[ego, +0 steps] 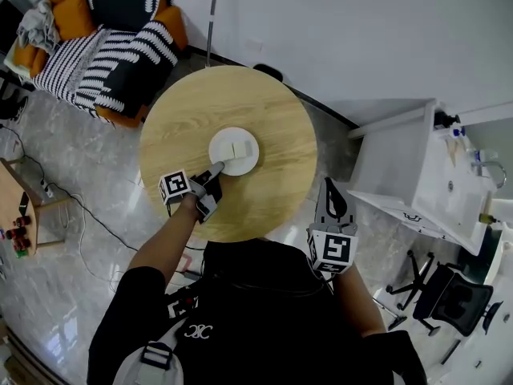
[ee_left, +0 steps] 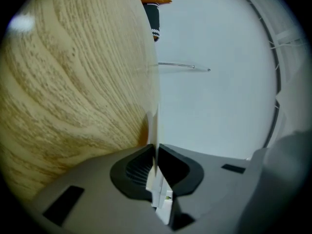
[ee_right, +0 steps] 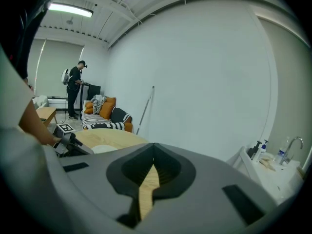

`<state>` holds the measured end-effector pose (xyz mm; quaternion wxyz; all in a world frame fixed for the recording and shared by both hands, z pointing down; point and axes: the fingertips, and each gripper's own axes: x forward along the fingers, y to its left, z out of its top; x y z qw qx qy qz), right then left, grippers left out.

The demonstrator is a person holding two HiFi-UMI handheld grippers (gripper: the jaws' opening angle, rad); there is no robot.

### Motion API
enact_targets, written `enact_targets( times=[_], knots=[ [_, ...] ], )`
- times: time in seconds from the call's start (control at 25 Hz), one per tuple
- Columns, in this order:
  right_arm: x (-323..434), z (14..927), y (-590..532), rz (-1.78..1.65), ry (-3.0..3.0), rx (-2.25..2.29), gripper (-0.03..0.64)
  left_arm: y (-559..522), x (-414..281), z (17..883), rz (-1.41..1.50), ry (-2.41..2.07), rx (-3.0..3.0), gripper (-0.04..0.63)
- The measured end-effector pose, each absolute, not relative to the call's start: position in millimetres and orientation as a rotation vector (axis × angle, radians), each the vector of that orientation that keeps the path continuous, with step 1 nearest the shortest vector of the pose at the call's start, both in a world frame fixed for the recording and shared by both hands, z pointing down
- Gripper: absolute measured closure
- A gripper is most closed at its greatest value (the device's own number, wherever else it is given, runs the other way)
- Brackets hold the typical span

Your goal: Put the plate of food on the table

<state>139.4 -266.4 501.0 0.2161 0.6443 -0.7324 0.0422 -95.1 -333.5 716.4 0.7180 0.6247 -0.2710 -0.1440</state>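
Note:
A white plate [ego: 233, 151] with pale squares of food lies flat near the middle of the round wooden table [ego: 272, 111]. My left gripper [ego: 212, 175] reaches in from the near side and is shut on the plate's near rim. In the left gripper view the plate [ee_left: 156, 126] shows edge-on as a thin white line, pinched at the left gripper [ee_left: 156, 149]. My right gripper [ego: 333, 207] hangs off the table's right edge, shut and holding nothing. In the right gripper view the right gripper [ee_right: 153, 161] has its tips touching, and the plate [ee_right: 105, 149] lies beyond on the table [ee_right: 112, 138].
A striped and orange sofa [ego: 104, 46] stands at the far left. A white sink counter [ego: 433, 175] and an office chair [ego: 449, 295] are to the right. A small wooden side table [ego: 12, 207] stands left. A pole [ego: 212, 14] leans on the wall. A person [ee_right: 75, 89] stands far off.

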Motion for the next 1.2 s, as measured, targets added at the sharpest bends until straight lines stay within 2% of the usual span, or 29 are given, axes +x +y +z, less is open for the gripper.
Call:
enact_targets(
  times=[0.44,0.72,0.8,1.0,1.2],
  knots=[
    [140.4,499.5,-269.9,0.117,-2.061,1.778,0.612,-337.6,-93.1,731.5,-0.201,-0.723,1.296,0.571],
    [142.3,497.2,-268.4,0.114,-2.072,1.781,0.612,-336.8,-103.7,737.3,-0.023,-0.996,1.257,0.568],
    [143.6,496.8,-267.4,0.115,-2.073,1.781,0.612,-336.1,-105.5,735.8,0.061,-1.058,1.277,0.555],
    [146.2,499.2,-265.1,0.12,-2.074,1.779,0.612,-338.8,-107.5,731.1,0.258,-1.19,1.319,0.46],
    [145.1,499.3,-264.2,0.132,-2.089,1.777,0.612,-326.7,-117.1,733.0,0.31,-1.219,1.27,0.462]
  ],
)
